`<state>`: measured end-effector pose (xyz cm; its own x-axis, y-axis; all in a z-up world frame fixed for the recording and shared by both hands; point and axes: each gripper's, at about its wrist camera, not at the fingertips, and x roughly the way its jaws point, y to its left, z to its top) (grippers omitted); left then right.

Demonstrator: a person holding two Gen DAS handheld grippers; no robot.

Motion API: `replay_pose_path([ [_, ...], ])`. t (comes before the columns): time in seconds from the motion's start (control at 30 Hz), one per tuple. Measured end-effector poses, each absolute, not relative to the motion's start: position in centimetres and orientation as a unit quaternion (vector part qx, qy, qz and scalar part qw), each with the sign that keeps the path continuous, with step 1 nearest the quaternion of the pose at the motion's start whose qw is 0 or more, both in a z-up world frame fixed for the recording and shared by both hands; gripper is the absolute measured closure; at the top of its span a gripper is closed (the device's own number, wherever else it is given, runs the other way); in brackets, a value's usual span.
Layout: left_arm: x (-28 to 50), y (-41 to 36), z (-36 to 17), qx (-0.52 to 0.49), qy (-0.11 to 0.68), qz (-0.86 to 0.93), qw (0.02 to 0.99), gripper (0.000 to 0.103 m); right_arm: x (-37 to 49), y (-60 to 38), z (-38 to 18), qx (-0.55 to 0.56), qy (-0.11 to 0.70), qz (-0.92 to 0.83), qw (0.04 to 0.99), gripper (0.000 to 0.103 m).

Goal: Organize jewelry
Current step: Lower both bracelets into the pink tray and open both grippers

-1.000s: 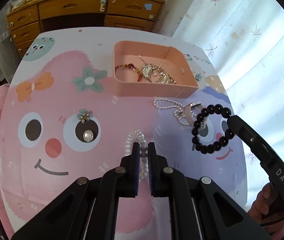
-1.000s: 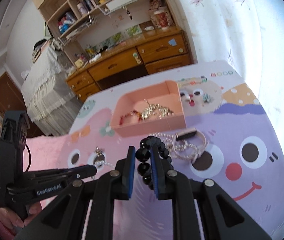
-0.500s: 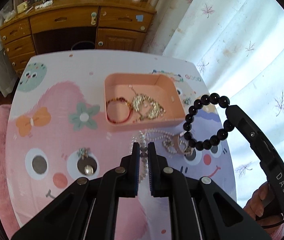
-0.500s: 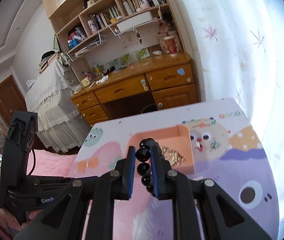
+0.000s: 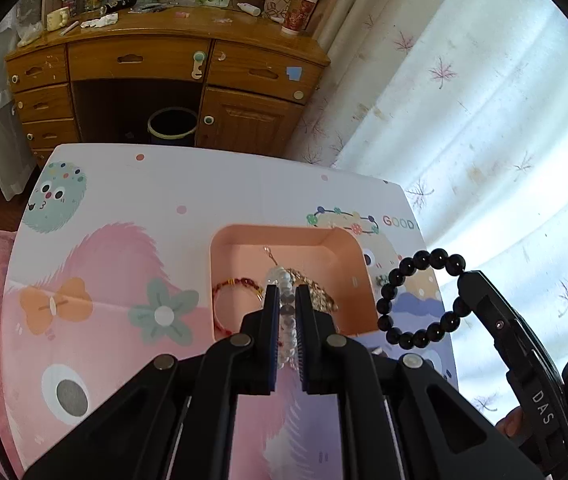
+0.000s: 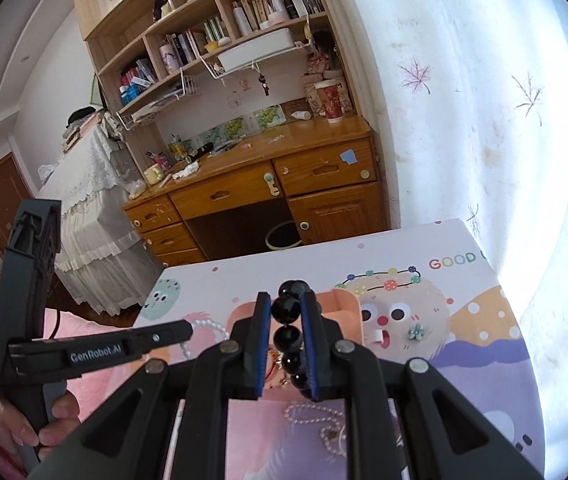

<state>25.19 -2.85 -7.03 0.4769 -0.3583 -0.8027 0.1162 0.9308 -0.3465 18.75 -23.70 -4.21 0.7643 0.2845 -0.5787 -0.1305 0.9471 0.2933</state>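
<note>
Two hand-held black tongs hang above a cartoon-printed desk (image 5: pixel 132 200) on which the word "GOOD" (image 6: pixel 452 261) is readable near the far edge. The left tongs (image 5: pixel 287 300), whose body reads "GenRobot.AI" (image 6: pixel 96 356) in the right wrist view, are pressed onto a pale, pearly bead bracelet (image 5: pixel 286 312) that dangles between the blue-lined pads above the desk. The right tongs (image 6: pixel 287 320), marked "DAS" (image 5: pixel 543 407) on the side seen from the left wrist camera, pinch a glossy black round-bead bracelet (image 5: pixel 415 300), its loop hanging free in the air just right of a shallow peach-pink plastic tray (image 5: pixel 347 246).

The tray sits on the desk toward its far right side and holds a red-and-gold bead bracelet (image 5: pixel 236 283) at its left and a tangle of gold chain (image 5: pixel 315 292) beside it. A white seed-pearl strand (image 6: pixel 323 424) lies on the desk just in front of the tray, below the right tongs. A small green flower stud (image 6: pixel 415 332) rests on the desk print to the right of the tray.

Behind the desk stand a wooden dresser (image 5: pixel 156 60), a dark waste bin (image 5: pixel 172 125) in its kneehole and a leaf-patterned white curtain (image 5: pixel 463 120).
</note>
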Motion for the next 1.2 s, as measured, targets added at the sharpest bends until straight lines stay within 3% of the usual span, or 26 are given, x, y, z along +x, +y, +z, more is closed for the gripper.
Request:
replay_pose_path([
  [0.37,26.6,-3.6,-8.8,-0.104,0.496,-0.131,0.852,0.097,21.7,-23.5,-7.3,0.11,0.366,0.107,0.918,0.088],
  [0.4,26.6,-3.7,-8.8,-0.1,0.497,-0.125,0.853,0.092,21.8,-23.4,-7.5,0.109,0.371,0.105,0.916,0.088],
  [0.5,26.7,-3.8,-8.9,-0.098,0.503,-0.118,0.85,0.059,21.8,-23.3,-7.7,0.091,0.372,0.1,0.918,0.088],
  [0.67,26.3,-3.7,-8.4,-0.101,0.497,-0.123,0.853,0.048,21.6,-23.5,-7.5,0.085,0.37,0.094,0.92,0.088],
  [0.97,24.9,-2.5,-8.2,-0.087,0.498,-0.111,0.855,0.046,20.1,-24.1,-7.6,0.091,0.379,0.074,0.918,0.087],
  [1.2,23.0,-0.4,-9.4,-0.075,0.516,-0.092,0.848,0.045,18.2,-24.6,-9.3,0.125,0.419,0.069,0.897,0.081],
])
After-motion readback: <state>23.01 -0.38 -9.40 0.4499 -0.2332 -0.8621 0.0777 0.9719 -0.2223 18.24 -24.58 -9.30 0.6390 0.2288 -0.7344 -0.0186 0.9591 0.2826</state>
